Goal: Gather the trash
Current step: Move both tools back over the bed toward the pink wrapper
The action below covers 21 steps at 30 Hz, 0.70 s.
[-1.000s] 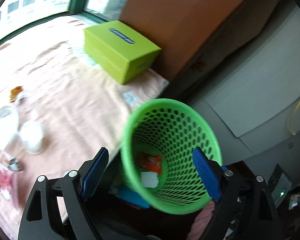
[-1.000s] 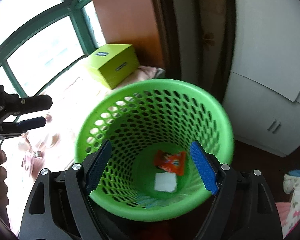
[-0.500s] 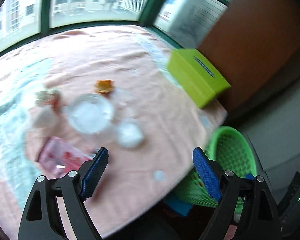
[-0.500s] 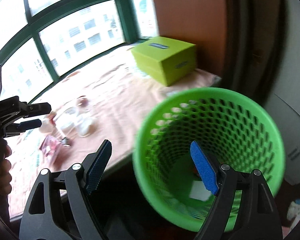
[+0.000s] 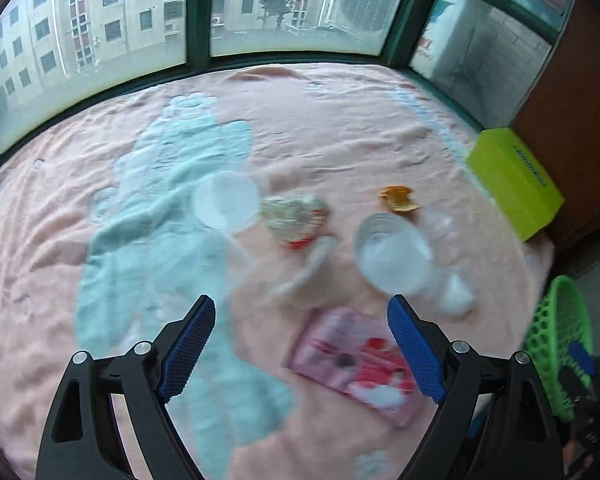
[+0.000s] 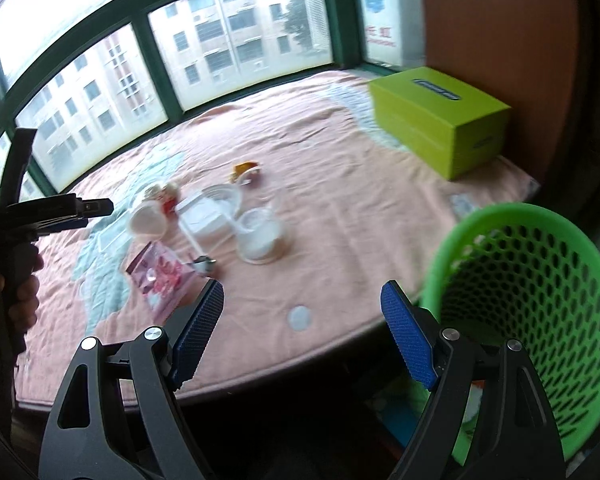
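Pink wrapper point(image 5: 356, 364) lies near bench edge; left gripper point(image 5: 300, 348) hovers above, jaws opening, empty, presumably to grab it.

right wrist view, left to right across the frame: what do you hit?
left gripper held in a hand → pink wrapper → clear plastic cup → lime-green box → green mesh basket.
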Motion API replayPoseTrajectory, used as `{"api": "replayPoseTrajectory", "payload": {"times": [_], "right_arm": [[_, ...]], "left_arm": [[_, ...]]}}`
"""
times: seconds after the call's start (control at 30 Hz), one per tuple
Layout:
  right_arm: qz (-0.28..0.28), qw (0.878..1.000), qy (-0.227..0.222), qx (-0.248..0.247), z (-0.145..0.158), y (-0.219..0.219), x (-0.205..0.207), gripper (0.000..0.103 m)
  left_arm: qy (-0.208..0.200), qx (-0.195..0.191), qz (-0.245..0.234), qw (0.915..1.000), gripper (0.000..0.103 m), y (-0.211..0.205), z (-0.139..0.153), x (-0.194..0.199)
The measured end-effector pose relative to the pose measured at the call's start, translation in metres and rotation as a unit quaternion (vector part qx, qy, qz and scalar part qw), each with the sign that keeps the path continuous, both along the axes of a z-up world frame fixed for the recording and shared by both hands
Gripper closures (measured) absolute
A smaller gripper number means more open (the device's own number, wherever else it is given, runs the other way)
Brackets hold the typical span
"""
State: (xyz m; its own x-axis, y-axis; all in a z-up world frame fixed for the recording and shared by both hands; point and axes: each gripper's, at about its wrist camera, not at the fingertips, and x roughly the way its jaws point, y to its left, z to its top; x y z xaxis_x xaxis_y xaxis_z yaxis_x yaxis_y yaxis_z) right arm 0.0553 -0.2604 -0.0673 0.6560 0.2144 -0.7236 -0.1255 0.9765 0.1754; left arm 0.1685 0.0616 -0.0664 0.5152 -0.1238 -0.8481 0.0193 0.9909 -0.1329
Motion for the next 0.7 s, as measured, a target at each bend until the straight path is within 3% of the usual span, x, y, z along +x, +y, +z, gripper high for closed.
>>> {"api": "replayPoseTrajectory", "payload": {"times": [0.23,0.7], "right_arm": [[0.046,0.999,0.014,-0.006,-0.004,0.036,0.017,0.022],[0.162,0.985,0.038,-0.036,-0.021,0.111,0.047,0.022]], "left_arm": [[0.019,0.052,-0.047,0.9974,0.015,0.033,-0.031,0.021],[0.057,0.084,-0.134,0.9858,0.014,0.048,-0.070,0.055]]}}
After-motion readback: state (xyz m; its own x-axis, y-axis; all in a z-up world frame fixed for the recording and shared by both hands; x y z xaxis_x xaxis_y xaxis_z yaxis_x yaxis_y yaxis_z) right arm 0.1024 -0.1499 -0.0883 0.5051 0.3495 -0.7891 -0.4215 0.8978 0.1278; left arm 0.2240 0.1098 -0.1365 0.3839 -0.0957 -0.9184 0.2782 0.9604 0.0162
